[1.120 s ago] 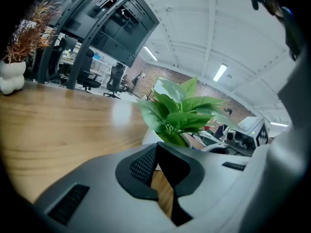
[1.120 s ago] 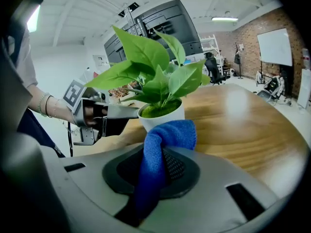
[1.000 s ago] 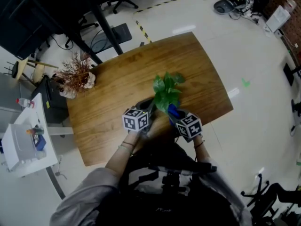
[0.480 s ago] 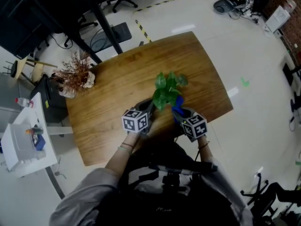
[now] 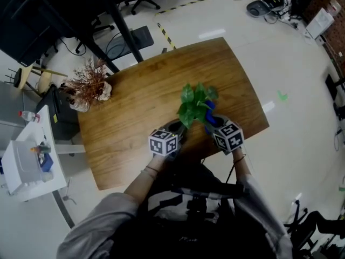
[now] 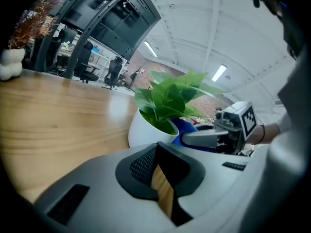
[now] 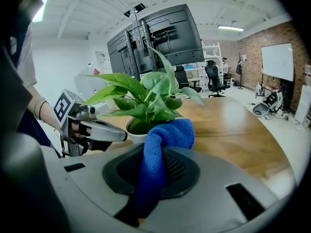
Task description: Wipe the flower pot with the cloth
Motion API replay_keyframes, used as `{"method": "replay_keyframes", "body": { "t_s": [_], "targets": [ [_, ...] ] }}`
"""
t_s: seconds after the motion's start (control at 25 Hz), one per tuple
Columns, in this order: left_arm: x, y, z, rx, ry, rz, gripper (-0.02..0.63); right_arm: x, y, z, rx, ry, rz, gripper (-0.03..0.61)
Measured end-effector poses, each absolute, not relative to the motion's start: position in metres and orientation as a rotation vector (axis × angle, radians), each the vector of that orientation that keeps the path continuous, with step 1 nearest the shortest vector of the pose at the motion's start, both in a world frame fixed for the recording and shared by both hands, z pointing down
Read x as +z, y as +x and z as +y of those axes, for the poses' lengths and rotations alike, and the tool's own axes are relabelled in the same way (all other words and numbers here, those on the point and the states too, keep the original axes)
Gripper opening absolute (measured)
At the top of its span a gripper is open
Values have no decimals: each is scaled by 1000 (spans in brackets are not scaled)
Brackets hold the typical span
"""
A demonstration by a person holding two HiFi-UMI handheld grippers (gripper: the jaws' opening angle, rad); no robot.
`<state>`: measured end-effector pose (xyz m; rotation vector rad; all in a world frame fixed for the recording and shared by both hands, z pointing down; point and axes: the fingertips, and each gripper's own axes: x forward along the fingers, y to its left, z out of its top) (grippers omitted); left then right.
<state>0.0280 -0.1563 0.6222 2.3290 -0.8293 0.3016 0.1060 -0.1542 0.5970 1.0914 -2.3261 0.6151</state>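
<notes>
A white flower pot (image 6: pixel 146 128) with a green leafy plant (image 5: pixel 195 103) stands on the wooden table (image 5: pixel 135 112), near its front edge. In the head view the leaves hide the pot. My right gripper (image 7: pixel 155 154) is shut on a blue cloth (image 7: pixel 163 140) and holds it against the pot's right side, where the cloth (image 5: pixel 209 114) shows beside the leaves. My left gripper (image 6: pixel 156 148) sits low at the pot's near left side with its jaws together and nothing between them. Each gripper view shows the other gripper across the pot.
A dried reddish bouquet in a white vase (image 5: pixel 89 88) stands at the table's far left corner. A white cart (image 5: pixel 29 161) is on the floor to the left. Black desks and office chairs (image 5: pixel 135 7) lie beyond the table. The person's body is against the front edge.
My right gripper has carried the blue cloth farther away along the pot's right side. The left gripper has shifted a little to the right, closer to the pot.
</notes>
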Motion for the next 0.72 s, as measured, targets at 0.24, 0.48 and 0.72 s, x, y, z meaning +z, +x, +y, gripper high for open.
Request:
{"method": "replay_keyframes", "body": {
  "t_s": [0.24, 0.48, 0.72],
  "targets": [
    [617, 10, -176, 261, 2321, -884, 5, 613, 84, -139, 677, 1053, -2326, 60],
    [616, -4, -199, 241, 2311, -935, 5, 626, 55, -127, 710, 989, -2334, 60],
    [614, -15, -218, 213, 2291, -979, 5, 639, 38, -123, 745, 951, -2313, 60]
  ]
}}
